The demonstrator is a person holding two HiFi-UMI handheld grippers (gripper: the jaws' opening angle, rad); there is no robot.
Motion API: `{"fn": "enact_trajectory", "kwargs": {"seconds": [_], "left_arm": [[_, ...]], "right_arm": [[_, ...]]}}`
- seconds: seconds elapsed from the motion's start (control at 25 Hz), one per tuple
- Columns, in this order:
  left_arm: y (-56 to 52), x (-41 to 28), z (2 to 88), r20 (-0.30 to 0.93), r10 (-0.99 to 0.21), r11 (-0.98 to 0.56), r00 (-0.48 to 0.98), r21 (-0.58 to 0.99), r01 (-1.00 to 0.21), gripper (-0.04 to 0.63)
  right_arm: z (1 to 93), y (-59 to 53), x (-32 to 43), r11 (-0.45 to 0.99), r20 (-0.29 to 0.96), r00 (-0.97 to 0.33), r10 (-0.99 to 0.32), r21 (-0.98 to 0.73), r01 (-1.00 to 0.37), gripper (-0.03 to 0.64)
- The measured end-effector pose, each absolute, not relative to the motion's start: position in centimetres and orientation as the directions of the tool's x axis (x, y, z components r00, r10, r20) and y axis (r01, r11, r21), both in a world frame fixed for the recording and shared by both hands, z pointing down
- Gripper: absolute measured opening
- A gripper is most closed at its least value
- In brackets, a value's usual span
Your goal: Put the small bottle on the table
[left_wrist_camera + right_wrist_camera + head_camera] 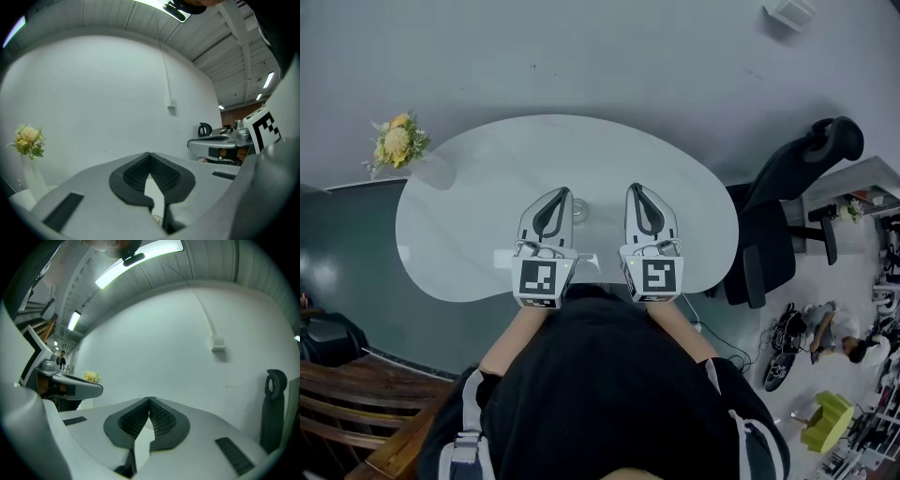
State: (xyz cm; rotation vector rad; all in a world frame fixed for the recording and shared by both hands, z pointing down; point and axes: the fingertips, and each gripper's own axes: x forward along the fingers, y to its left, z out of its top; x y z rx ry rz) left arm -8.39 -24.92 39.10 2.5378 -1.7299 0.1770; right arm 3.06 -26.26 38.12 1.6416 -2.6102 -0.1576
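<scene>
The small bottle [579,211], clear and short, stands on the white kidney-shaped table [478,197] between my two grippers, just right of the left one and free of its jaws. My left gripper [555,195] hovers over the near part of the table, shut, with its black pads meeting tip to tip [150,154] and nothing between them. My right gripper [637,188] is level with it on the other side of the bottle, also shut and empty [149,400]. In both gripper views only the bare wall lies ahead of the jaws.
A vase of yellow flowers [398,141] stands at the table's far left edge. A black office chair [787,206] is to the right of the table. A wooden chair [356,394] sits at the lower left. The person's dark torso fills the near foreground.
</scene>
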Motion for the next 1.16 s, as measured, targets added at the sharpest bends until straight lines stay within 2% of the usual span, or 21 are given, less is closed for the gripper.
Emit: {"fn": "enact_trajectory", "kwargs": {"seconds": [0.48, 1.16], "left_arm": [[-23.8, -8.9, 37.1, 0.118, -0.931, -0.349, 0.344, -0.025, -0.937, 0.008], [-23.8, -9.0, 37.4, 0.120, -0.923, -0.370, 0.365, -0.029, -0.928, 0.006]], "right_arm": [[35.1, -24.7, 2.6, 0.440, -0.048, -0.449, -0.892, 0.132, -0.888, 0.020], [35.2, -24.6, 2.0, 0.432, -0.034, -0.440, -0.897, 0.135, -0.892, 0.020]]}}
